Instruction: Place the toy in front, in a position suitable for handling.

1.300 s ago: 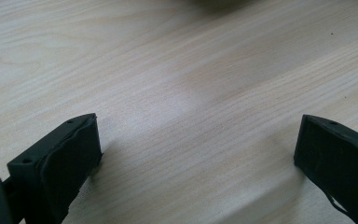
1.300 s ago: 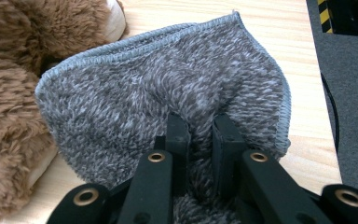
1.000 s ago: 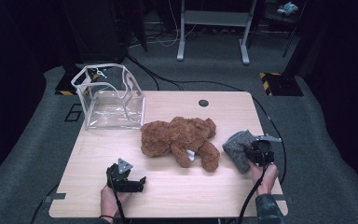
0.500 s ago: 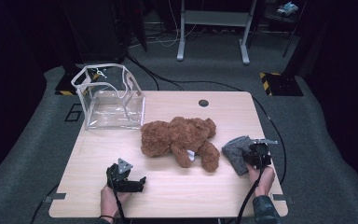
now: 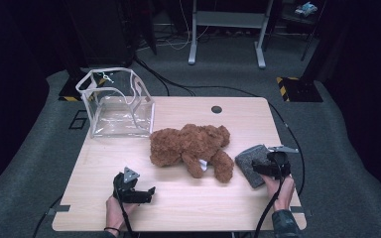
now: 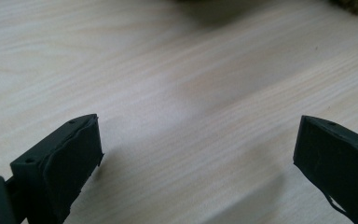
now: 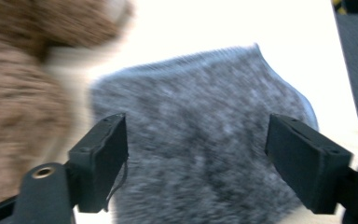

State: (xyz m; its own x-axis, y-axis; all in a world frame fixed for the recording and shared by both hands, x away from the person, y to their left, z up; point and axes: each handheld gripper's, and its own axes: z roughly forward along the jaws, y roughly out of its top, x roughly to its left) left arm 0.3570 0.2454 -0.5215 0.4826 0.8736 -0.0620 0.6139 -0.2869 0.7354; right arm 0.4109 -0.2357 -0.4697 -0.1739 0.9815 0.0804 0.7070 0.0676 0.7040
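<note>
A brown teddy bear (image 5: 191,148) lies on its side in the middle of the wooden table (image 5: 238,119). To its right lies a grey felt cloth (image 5: 248,161). My right gripper (image 5: 264,169) hovers at the cloth's near right edge. Its jaws have just been opening and now stand wide apart. In the right gripper view the grey cloth (image 7: 200,130) spreads beyond the right gripper (image 7: 196,154), untouched by either pad, with the bear (image 7: 23,70) at the left. My left gripper (image 5: 146,192) rests open near the front left. In the left gripper view the left gripper (image 6: 198,154) has bare wood between its jaws.
A clear plastic box-shaped bag (image 5: 116,104) stands open at the table's back left corner. A round cable hole (image 5: 217,109) sits near the back edge. Cables run over the grey carpet around the table, and a metal stand (image 5: 228,29) is behind it.
The right gripper's jaws have opened and let go of the grey cloth, which now lies flatter on the table. The right hand shifted slightly toward the front edge. The left gripper stayed put.
</note>
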